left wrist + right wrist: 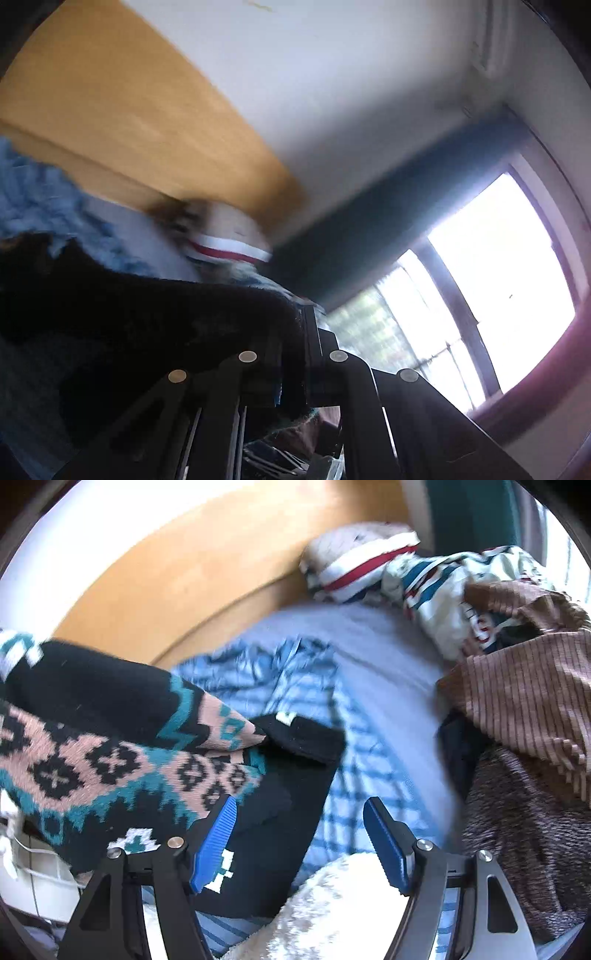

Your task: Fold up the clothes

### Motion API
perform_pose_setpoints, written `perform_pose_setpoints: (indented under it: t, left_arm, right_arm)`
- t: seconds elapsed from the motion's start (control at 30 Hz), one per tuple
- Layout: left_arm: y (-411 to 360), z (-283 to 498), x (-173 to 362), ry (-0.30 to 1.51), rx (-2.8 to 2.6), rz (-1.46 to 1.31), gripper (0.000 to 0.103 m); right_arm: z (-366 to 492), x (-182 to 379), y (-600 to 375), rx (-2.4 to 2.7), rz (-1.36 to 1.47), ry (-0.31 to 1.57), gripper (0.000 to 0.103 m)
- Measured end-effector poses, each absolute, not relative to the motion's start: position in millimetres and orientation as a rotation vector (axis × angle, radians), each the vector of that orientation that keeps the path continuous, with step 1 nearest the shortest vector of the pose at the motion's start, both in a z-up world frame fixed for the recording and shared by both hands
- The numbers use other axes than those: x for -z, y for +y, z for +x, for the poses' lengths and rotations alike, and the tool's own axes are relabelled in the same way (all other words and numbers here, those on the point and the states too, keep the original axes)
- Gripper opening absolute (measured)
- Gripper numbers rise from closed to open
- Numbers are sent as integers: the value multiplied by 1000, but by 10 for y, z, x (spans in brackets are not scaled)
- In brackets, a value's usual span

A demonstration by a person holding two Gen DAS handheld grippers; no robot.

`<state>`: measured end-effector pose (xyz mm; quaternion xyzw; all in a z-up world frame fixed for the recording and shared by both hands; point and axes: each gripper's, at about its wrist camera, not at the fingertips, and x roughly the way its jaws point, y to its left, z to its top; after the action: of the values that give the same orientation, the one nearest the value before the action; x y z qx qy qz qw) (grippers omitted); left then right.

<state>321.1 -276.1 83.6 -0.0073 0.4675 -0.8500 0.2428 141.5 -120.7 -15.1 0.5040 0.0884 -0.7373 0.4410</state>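
Observation:
A black knitted sweater (pixel 92 760) with pink and teal patterns hangs lifted at the left of the right wrist view, its black hem drooping toward the bed. In the blurred left wrist view the same sweater (pixel 147 314) shows as dark knit spreading left from my left gripper (pixel 301 332), whose jaws are shut on its edge. My right gripper (pixel 299 834) is open over the bed, blue pads (pixel 218 838) wide apart. The sweater's black hem lies behind the left pad, not pinched.
A blue checked shirt (pixel 288 672) lies crumpled on the pale sheet. A brown ribbed garment (pixel 524 694), a white and teal striped one (pixel 436 587) and a fuzzy brown blanket (pixel 524 830) pile up at right. Behind them: wooden headboard (pixel 166 572), bright window (pixel 498 258).

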Motion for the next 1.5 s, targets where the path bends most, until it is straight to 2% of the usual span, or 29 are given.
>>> perform_pose_setpoints:
  t: [0.07,0.1,0.13,0.17,0.2,0.23,0.33,0.47,0.73,0.97,1.27,1.3,1.37,1.4,1.43,1.5]
  left_arm:
    - [-2784,2828,-821,1274,2358,78,8]
    - [-2805,2623,-751,1275,2350,154,12]
    - [-2826,2417,-680,1275,2341,229,29]
    - [-2877,2200,-495,1329,2323,320,40]
    - [-2866,2059,-308,1407,2283,389,63]
    - [-2853,1920,-121,1485,2238,457,72]
    - [-2811,1796,522,1742,2062,569,72]
    - [-2815,2142,944,1857,1872,496,72]
    - [-3317,2898,1101,1713,1480,462,72]
    - [-3963,2475,1495,1687,1400,688,72]
    - [-4437,1896,1894,1734,1524,770,72]
    - [-4463,1870,1934,1747,1522,773,72]
    - [-4533,1746,2038,1757,1539,799,72]
    - [-4546,1682,2039,1747,1561,811,72]
    - [-4558,1618,2038,1737,1583,823,72]
    - [-4560,1466,2050,1689,1603,879,72]
  right_arm:
    - [1284,-1,-1019,1873,1229,185,79]
    - [1232,-13,-951,1897,1227,189,79]
    - [1180,-21,-882,1922,1226,193,80]
    - [1127,-30,-814,1946,1224,197,81]
    - [1075,-39,-746,1971,1223,201,81]
    - [1022,-48,-678,1995,1221,205,81]
    - [881,51,-510,2035,1260,229,81]
    - [699,326,-365,2036,1354,259,81]
    - [459,826,-674,1921,1522,275,81]
    - [388,1020,-1448,1791,1575,275,81]
    - [397,1777,-2213,1613,1790,231,81]
    - [381,1858,-2239,1622,1801,237,78]
    - [358,1981,-2256,1656,1801,272,57]
    - [352,2022,-2247,1679,1789,300,33]
    - [320,2067,-2178,1689,1780,283,25]
    - [255,2123,-2034,1668,1789,224,17]
